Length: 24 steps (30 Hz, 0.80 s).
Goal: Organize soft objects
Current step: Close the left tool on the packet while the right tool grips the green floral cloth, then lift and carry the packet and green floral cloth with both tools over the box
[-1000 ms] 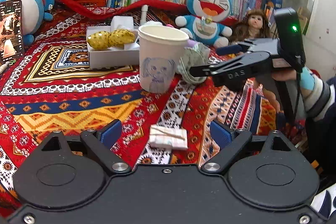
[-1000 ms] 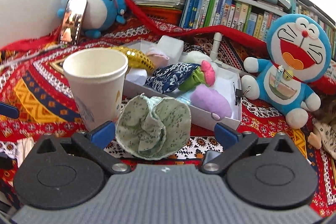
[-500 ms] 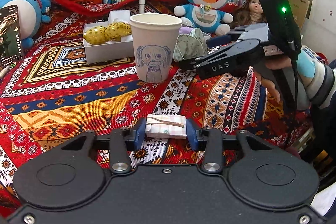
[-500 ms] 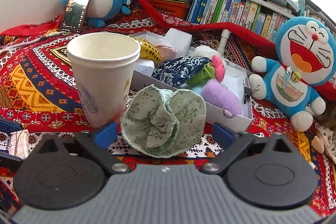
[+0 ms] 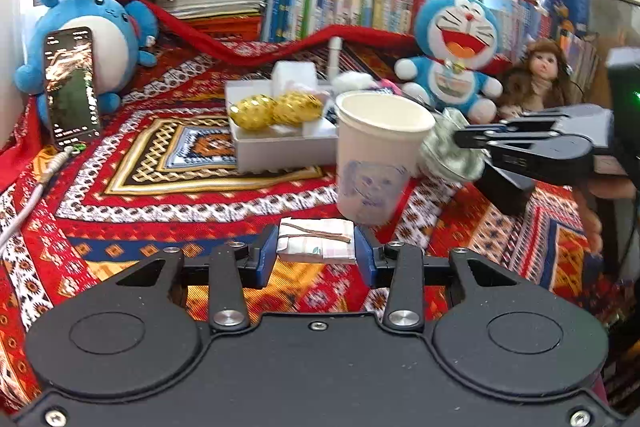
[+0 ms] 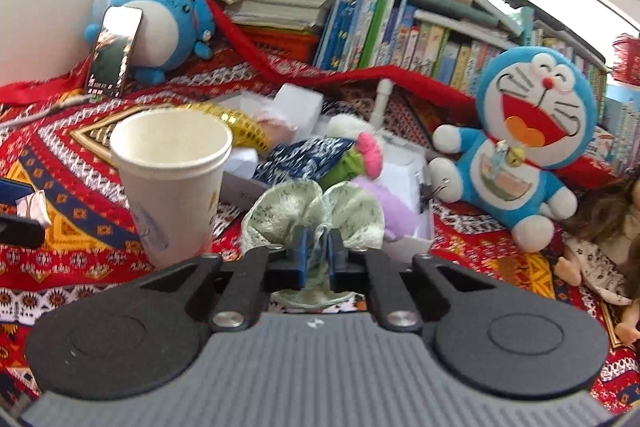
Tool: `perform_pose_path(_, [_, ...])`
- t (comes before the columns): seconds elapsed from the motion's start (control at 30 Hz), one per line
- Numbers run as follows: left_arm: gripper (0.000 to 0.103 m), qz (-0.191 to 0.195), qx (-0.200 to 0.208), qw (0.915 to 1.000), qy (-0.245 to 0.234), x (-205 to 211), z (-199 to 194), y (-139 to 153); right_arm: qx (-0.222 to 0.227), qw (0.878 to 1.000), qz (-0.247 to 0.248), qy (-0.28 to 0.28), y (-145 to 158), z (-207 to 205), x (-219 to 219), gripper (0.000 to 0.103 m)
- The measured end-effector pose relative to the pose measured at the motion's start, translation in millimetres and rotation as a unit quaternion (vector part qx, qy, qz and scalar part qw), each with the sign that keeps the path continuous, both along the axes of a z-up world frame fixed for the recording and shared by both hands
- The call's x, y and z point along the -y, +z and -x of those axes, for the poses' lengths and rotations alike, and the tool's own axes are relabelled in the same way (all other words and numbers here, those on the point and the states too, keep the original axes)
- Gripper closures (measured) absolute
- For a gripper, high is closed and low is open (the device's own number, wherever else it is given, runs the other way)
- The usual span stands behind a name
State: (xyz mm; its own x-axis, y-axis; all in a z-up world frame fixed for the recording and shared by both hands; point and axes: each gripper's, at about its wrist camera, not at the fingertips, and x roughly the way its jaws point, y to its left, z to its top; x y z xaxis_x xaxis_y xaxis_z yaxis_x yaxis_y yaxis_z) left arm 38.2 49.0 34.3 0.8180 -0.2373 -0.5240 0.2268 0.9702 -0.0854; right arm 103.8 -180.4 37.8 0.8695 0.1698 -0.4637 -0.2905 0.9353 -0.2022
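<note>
My left gripper (image 5: pixel 316 253) clamps the folded cloth (image 5: pixel 316 241); my right gripper (image 6: pixel 316 255) pinches the green scrunchie (image 6: pixel 312 211). The cup (image 6: pixel 172 183) at 10 o'clock may topple if the scrunchie brushes it.

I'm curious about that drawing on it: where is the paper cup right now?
The paper cup stands upright mid-table in the left wrist view, just in front of the white box, with the green cloth to its right.

Woven patterned cloth (image 5: pixel 168 163); matt paper cup (image 5: pixel 380 155); glossy sequined gold pouches (image 5: pixel 276 109); soft printed-fabric scrunchie (image 6: pixel 312 211); plush toy (image 6: pixel 532 131); matt black plastic left gripper (image 5: pixel 316 255).
</note>
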Motion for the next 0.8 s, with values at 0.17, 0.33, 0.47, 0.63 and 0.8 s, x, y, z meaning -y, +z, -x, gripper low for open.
perform_pose_path(0.17, [0.064, 0.001, 0.014, 0.9998, 0.016, -7, -13, 9, 0.013, 1.0, -0.018, -0.017, 12, -2, 7, 0.097])
perform_pose_path(0.33, [0.064, 0.003, 0.02, 0.9996, 0.022, -10, -22, 12, -0.001, 0.999, -0.032, -0.003, 14, -5, 10, 0.071])
perform_pose_path(0.47, [0.064, 0.002, 0.02, 0.9996, 0.022, -9, -24, 11, -0.014, 0.999, -0.02, 0.034, 2, -6, 5, 0.019])
perform_pose_path(0.63, [0.064, 0.001, 0.02, 0.9995, 0.022, -8, -29, 10, -0.041, 0.996, 0.039, 0.064, -15, -16, -12, 0.013])
perform_pose_path(0.8, [0.064, 0.002, 0.021, 0.9994, 0.026, -9, -38, 12, -0.061, 0.994, 0.058, 0.065, -25, -35, -18, 0.014])
